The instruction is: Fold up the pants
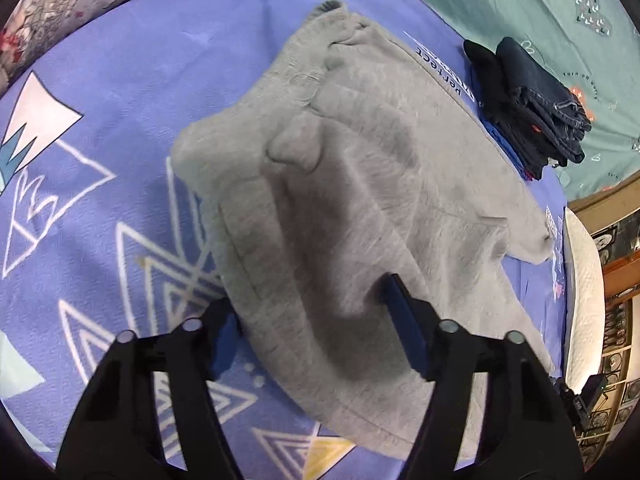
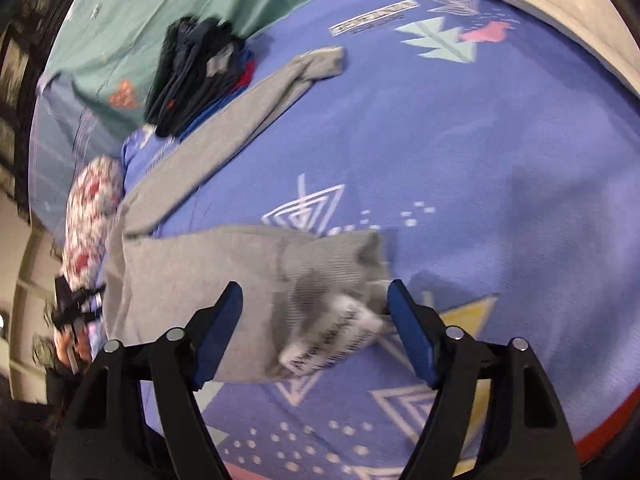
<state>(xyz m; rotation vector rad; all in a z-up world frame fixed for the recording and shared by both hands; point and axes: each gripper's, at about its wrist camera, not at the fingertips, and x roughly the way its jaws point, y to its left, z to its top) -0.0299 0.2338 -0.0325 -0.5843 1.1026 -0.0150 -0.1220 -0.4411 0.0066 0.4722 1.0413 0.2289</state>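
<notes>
Both my grippers stand wide, gripping nothing: left gripper over grey pants at frame centre (waist end), right gripper straddling a cuff, lower centre.

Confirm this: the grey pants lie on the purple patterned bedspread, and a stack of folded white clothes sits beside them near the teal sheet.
Not quite. The stack of folded clothes is dark, navy and black, not white, as the left wrist view shows. The rest holds: the grey pants lie on the purple patterned bedspread, with that stack beside them near the teal sheet.
</notes>
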